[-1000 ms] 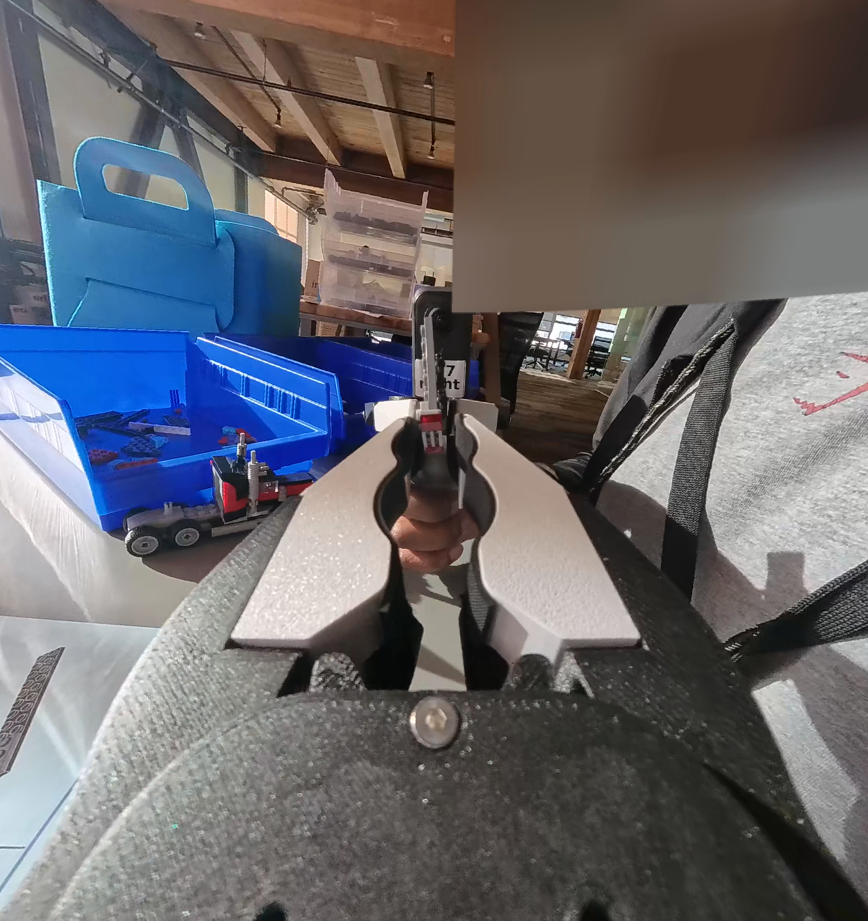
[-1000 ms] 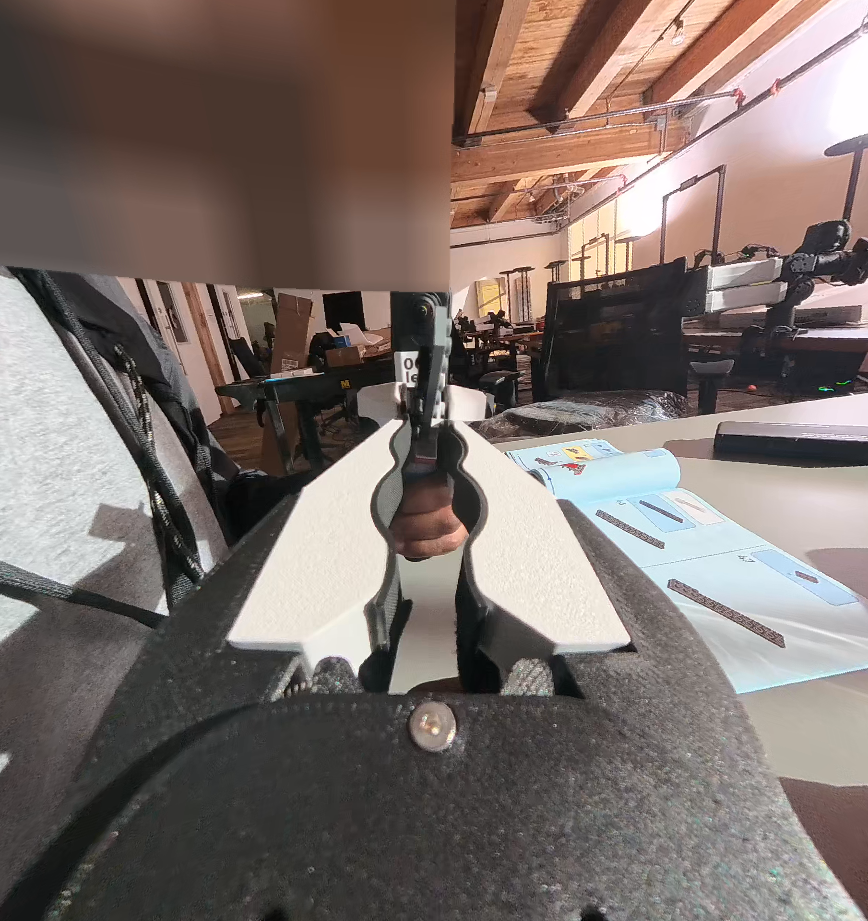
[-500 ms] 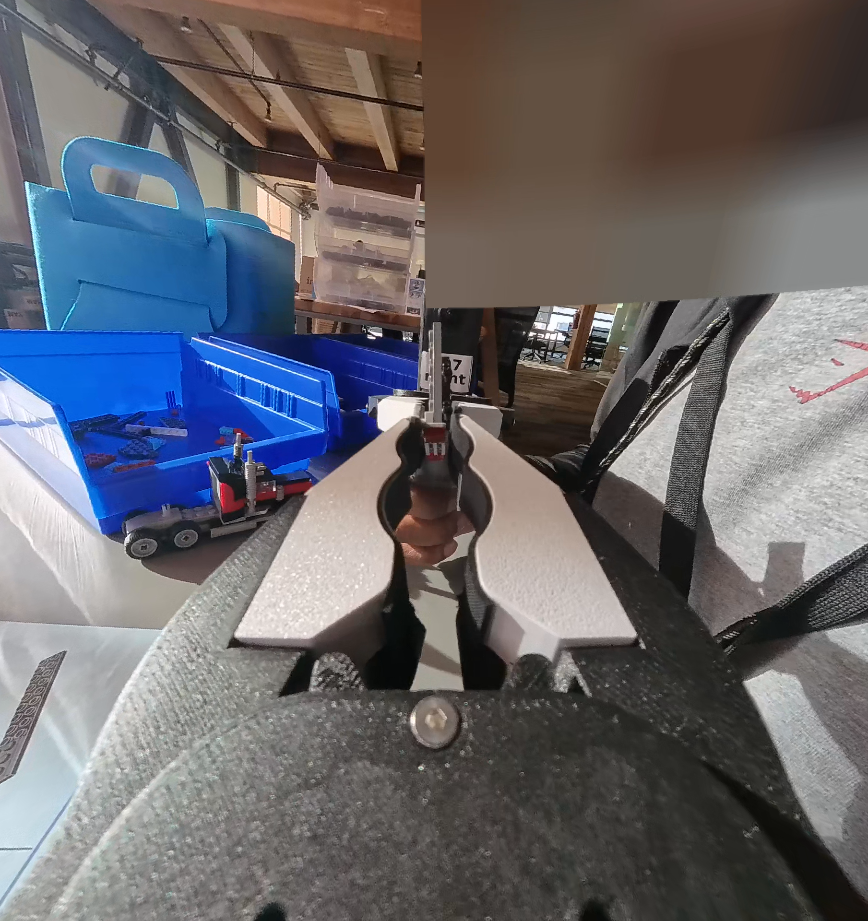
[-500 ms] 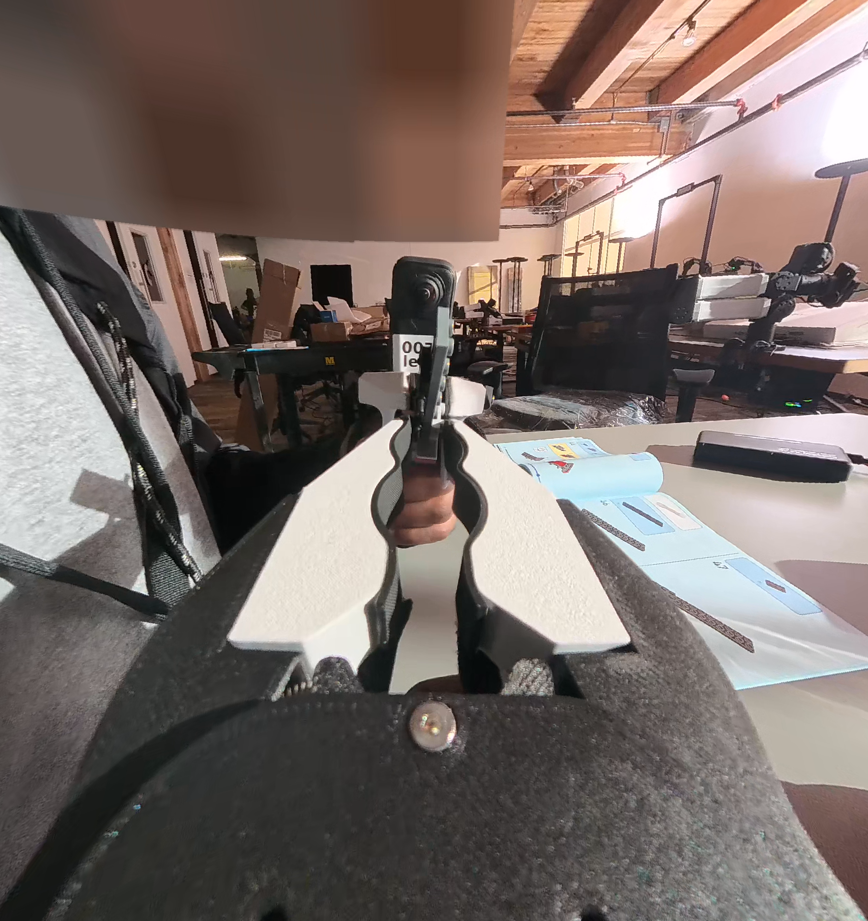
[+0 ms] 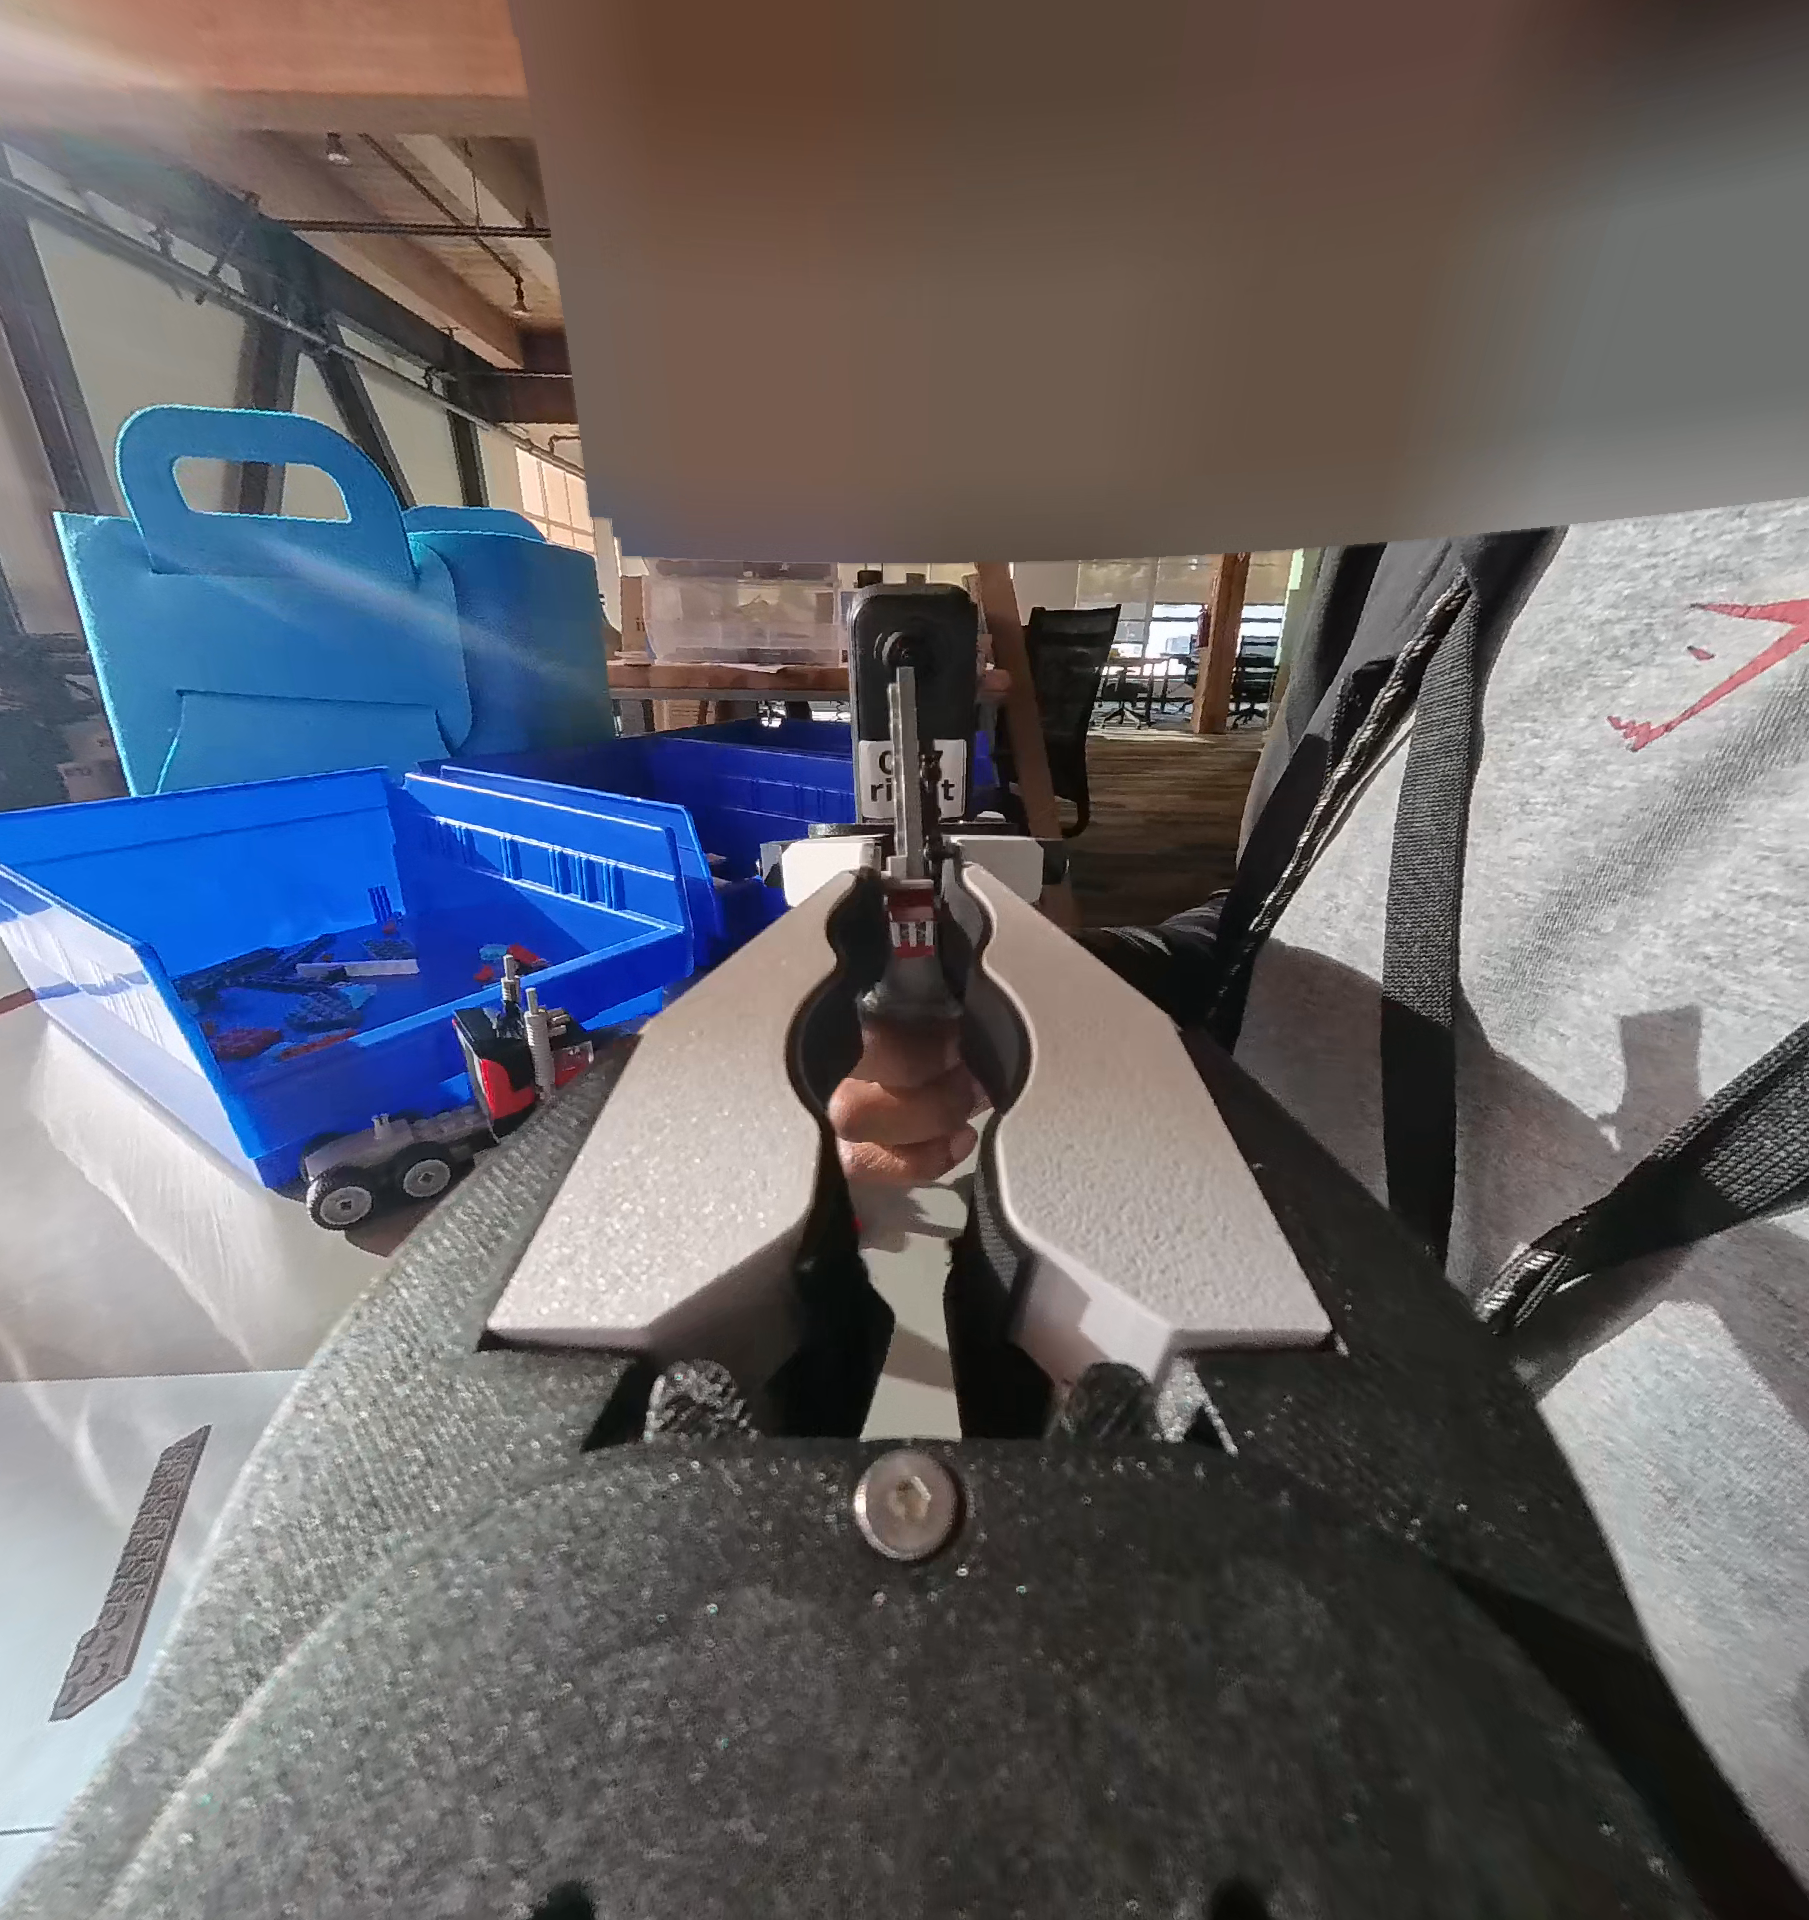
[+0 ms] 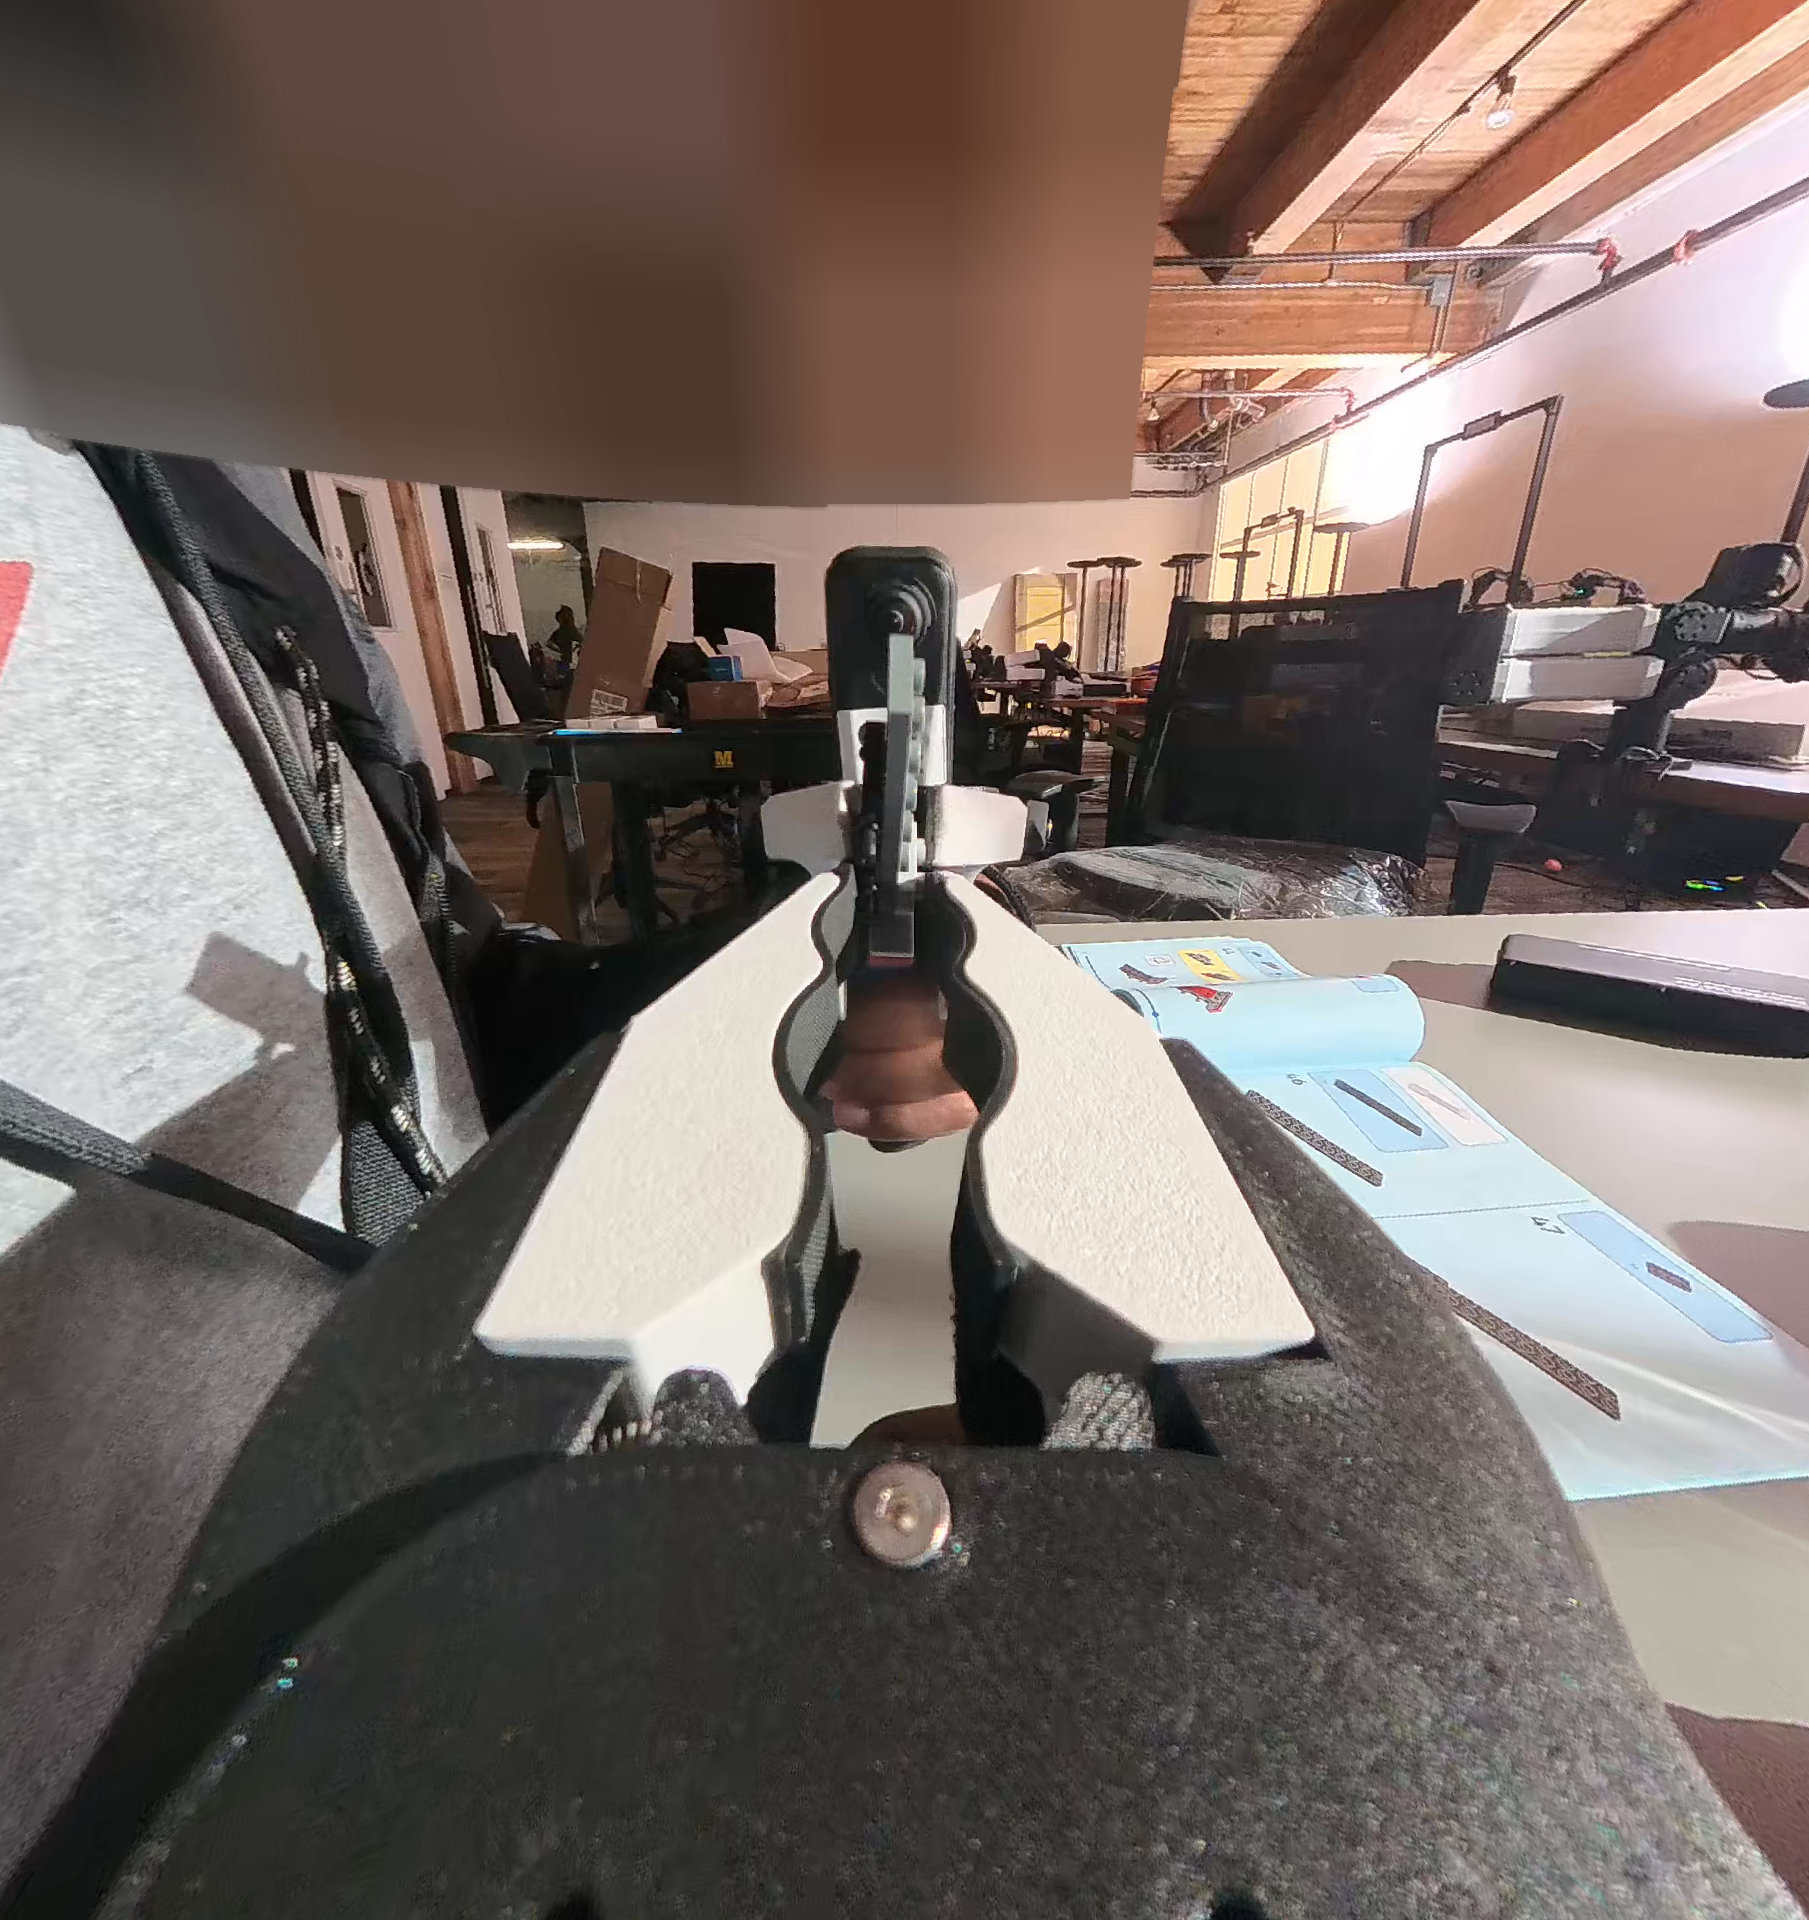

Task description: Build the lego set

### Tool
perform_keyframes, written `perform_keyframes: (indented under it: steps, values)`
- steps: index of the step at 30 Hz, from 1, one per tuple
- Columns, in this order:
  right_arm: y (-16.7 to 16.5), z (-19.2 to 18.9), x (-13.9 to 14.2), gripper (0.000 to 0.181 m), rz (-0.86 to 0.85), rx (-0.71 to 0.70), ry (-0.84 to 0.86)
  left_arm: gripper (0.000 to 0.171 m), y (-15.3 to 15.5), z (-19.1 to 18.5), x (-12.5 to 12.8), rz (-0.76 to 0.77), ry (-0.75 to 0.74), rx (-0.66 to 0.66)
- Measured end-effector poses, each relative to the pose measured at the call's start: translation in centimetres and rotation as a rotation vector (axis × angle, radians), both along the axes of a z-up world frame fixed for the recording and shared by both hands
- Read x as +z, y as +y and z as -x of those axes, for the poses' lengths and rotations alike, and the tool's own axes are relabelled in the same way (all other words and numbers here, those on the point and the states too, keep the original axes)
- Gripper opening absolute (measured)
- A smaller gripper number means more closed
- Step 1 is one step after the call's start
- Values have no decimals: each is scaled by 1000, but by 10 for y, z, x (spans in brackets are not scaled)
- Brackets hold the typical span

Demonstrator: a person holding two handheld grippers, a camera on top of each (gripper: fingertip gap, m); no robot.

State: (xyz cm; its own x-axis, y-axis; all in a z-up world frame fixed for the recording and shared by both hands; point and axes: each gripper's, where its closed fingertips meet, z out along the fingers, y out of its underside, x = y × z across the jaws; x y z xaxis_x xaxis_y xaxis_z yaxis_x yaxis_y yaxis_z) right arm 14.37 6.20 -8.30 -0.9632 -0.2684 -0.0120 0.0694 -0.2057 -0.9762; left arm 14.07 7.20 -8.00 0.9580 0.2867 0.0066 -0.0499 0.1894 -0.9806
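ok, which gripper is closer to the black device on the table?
Left, probably. The black device lies ahead-right of the right gripper, past the booklet, roughly level with the left gripper facing it.

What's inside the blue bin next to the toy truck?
The blue bin holds a scatter of loose flat pieces, dark grey, red, light blue and one white. Its front wall and the truck hide the nearest part of the floor.

1. Open-plan robotics lab or workshop: exposed timber ceiling beams [image 6: 1326,312].
2. Rows of workbenches [image 6: 671,743]; robot arm [image 6: 1752,634] on a bench.
3. Blue parts bins [image 5: 287,914]; stacked clear drawers [image 5: 744,618].
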Motion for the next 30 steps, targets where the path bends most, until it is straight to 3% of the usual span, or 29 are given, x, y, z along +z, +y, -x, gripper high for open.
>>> perform_keyframes:
  steps: [16, 30]
  values:
    - [6, -16, 8, 18, 60, 45, 61, 13, 2, -17, 0, 73, 330, 61]
    - [7, -22, 7, 13, 67, 59, 92, 13, 5, -23, 0, 85, 367, 34]
